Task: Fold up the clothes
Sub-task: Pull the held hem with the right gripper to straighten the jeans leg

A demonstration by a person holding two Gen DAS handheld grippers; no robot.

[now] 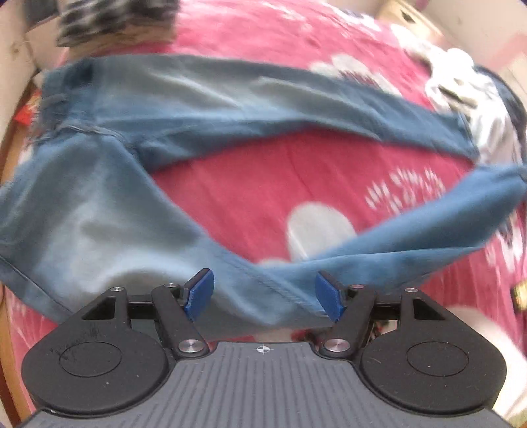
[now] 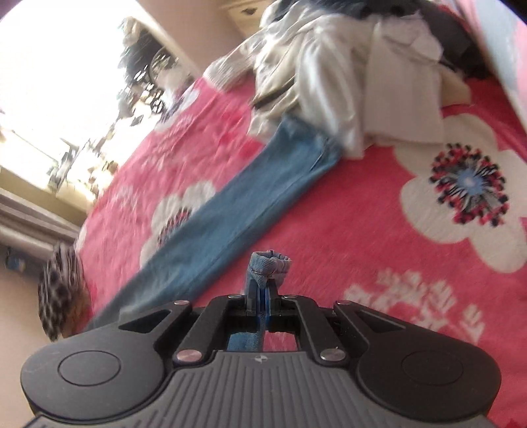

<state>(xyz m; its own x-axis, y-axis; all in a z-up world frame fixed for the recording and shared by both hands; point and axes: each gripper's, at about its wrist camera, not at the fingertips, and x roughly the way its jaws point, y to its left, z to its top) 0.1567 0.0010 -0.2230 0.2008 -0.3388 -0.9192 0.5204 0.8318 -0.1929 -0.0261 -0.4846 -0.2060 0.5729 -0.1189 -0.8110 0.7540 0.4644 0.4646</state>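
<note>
My R gripper (image 2: 265, 286) is pressed together, pinching a bunched bit of the jeans (image 1: 138, 108) hem; denim pokes out above the blue pads & a strip hangs under them. My L gripper (image 1: 264, 294) is spread wide, pointing down over one jeans leg, denim running betw. the pads (image 1: 201, 289) w/o them pressing it.

Jeans lie spread on the pink floral bedspread (image 1: 263, 184): waist to the left in L view, one leg across the top, other leg sweeping under my L gripper & off to the right edge.

No boxes or baskets I can make out; clothes sit loose on the bed.

R view only: heap of white & dark garments (image 2: 346, 75) at the far end, touching or lying over the end of the straight jeans leg; big white flower print (image 2: 461, 194) sharp; bright window side, cluttered, too blown out to read. L view shows that heap only as a blur at right. Both views: black-&-white patterned thing (image 1: 112, 19) at the bed edge, too blurred to ID.
</note>
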